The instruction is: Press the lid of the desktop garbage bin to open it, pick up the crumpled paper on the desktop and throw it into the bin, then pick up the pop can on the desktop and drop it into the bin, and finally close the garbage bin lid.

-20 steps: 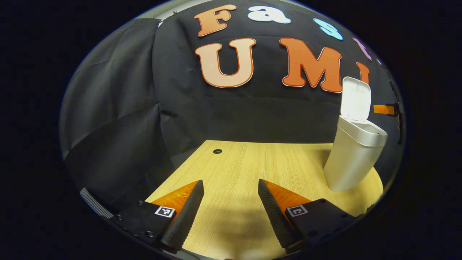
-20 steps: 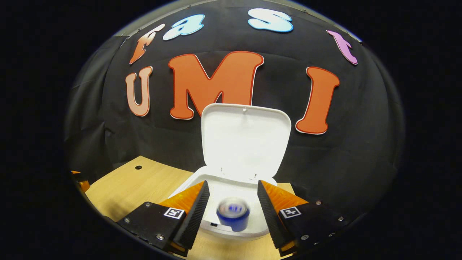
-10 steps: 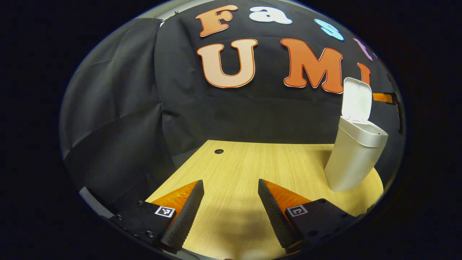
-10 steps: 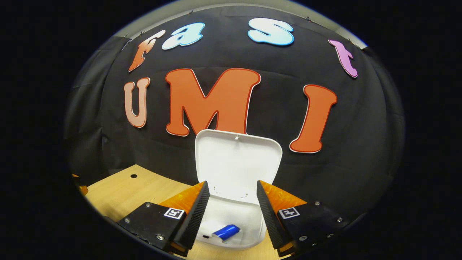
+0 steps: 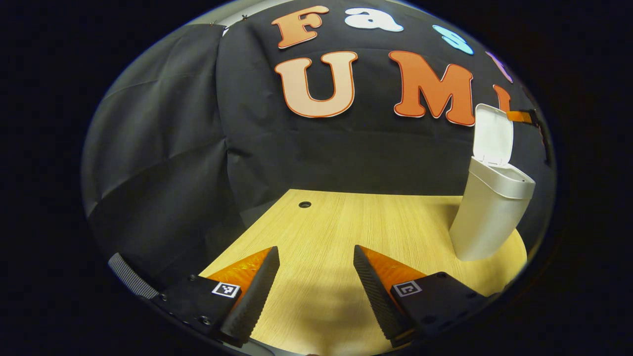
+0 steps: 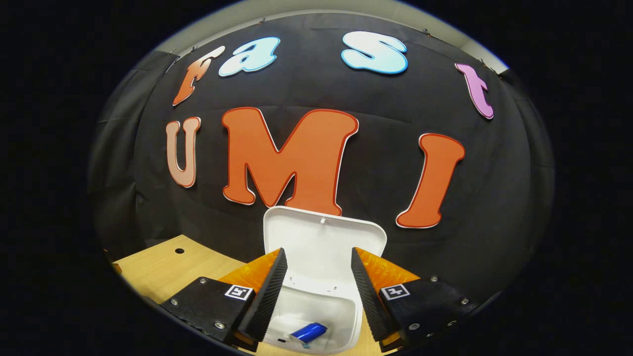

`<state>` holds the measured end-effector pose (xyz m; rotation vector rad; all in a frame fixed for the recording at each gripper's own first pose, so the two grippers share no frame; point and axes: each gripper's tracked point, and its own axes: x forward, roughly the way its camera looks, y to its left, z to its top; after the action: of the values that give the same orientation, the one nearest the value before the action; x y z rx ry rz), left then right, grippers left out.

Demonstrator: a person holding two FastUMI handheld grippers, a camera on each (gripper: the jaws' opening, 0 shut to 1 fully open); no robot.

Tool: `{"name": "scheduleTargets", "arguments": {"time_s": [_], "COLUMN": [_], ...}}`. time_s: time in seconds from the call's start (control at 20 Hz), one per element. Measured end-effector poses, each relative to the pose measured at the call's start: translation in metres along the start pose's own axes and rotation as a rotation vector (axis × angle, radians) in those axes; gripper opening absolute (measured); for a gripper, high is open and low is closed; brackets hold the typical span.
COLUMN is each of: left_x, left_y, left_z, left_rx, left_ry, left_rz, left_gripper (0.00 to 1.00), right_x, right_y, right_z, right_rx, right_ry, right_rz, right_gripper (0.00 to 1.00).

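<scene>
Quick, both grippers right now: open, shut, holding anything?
Left gripper: open, empty, over the table.
Right gripper: open, empty, above the bin; can inside.

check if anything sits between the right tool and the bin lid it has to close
Nothing visible does. The right tool is open above the bin, with the raised lid standing upright just beyond its fingers. The pop can lies inside the bin, below the rim, out of the lid's way.
</scene>
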<state>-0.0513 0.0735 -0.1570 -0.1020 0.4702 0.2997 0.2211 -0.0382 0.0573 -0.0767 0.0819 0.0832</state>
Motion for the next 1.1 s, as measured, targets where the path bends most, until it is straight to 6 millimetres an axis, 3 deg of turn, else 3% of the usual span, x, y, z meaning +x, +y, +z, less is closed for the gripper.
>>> {"name": "scheduleTargets", "arguments": {"time_s": [0.25, 0.5, 0.8, 1.1], "left_x": [0.004, 0.008, 0.01, 0.009], "left_y": [0.001, 0.005, 0.014, 0.02], "left_z": [-0.005, -0.005, -0.006, -0.008], "left_rx": [-0.001, 0.0, -0.012, -0.014], "left_ry": [0.011, 0.015, 0.02, 0.02], "left_rz": [0.01, 0.017, 0.028, 0.036], "left_gripper": [0.96, 0.96, 0.96, 0.96], "right_x": [0.026, 0.052, 0.081, 0.097], "right_y": [-0.007, -0.013, -0.009, -0.019], "right_z": [0.033, 0.05, 0.045, 0.034], "right_rx": [-0.006, 0.0, 0.027, 0.054], "right_ry": [-0.036, -0.035, 0.011, 0.094], "right_rz": [-0.031, -0.051, -0.093, -0.126], "right_gripper": [0.78, 0.78, 0.78, 0.78]}}
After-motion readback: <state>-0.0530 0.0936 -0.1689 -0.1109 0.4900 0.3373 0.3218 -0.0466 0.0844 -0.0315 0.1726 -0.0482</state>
